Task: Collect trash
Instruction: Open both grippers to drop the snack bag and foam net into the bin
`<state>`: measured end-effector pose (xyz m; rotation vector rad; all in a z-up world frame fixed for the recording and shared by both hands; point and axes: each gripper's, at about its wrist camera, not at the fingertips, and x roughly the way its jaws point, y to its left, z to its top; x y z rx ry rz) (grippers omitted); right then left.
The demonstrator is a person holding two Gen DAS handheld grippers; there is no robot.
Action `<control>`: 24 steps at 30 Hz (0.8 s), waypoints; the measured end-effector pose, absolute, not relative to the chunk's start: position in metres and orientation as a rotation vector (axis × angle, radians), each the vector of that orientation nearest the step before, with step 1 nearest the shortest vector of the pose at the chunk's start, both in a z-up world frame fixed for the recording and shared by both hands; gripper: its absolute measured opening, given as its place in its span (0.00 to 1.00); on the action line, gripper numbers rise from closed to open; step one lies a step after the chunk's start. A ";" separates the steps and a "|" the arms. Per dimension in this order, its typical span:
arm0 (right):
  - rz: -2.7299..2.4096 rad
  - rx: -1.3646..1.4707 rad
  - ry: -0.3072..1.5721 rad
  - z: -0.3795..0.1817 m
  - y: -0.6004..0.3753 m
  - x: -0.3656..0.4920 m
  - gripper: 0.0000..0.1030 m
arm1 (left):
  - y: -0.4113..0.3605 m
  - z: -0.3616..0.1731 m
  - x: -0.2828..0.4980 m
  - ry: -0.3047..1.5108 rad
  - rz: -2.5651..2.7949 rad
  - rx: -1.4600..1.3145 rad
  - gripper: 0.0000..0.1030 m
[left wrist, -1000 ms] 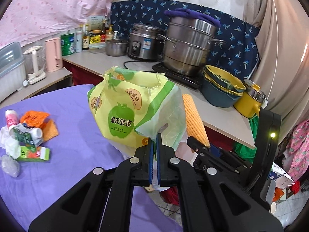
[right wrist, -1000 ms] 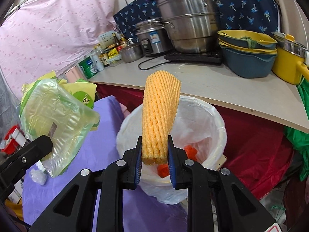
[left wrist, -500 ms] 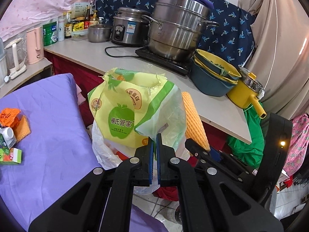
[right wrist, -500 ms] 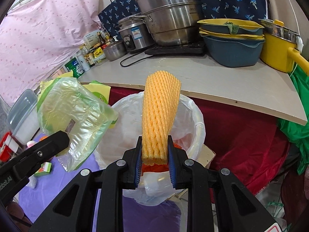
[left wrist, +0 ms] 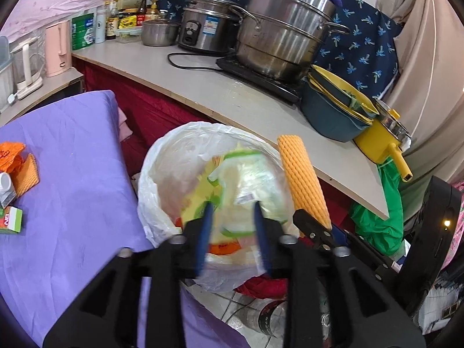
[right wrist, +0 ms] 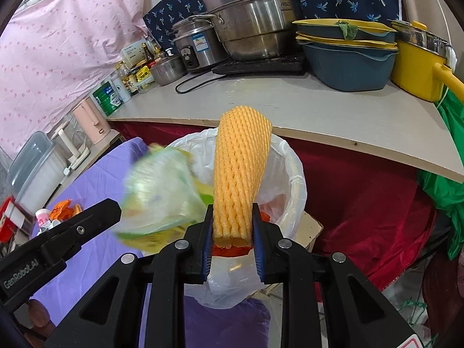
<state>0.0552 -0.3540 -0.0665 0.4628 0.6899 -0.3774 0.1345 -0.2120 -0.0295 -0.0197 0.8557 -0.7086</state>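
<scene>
Bin liner (left wrist: 162, 174) with plastic bag (left wrist: 246, 179) inside

Bin mouth (left wrist: 162, 156), lined with a white bag, lies open directly below both claws. A blurred green and yellow plastic bag (left wrist: 246, 179) occupies its centre, loose between the left claw's (left wrist: 232, 226) just-opened jaws. The right claw (right wrist: 232, 226), gripping an upright orange foam net (right wrist: 240, 168), crowds the right rim. The worktop (left wrist: 261, 107) edge overhangs the far side, laden with pots (left wrist: 281, 37). The purple-covered table (left wrist: 72, 174) abuts the bin's left, largely bare nearby.
</scene>
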 end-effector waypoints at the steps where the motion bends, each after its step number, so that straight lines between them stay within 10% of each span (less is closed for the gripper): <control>1: -0.376 0.461 0.690 -0.066 -0.354 0.056 0.23 | -0.208 -0.029 0.135 0.849 -0.696 -0.029 0.45; 24: -0.329 0.410 0.643 -0.043 -0.314 0.075 0.58 | -0.136 -0.022 0.152 0.810 -0.531 -0.112 0.55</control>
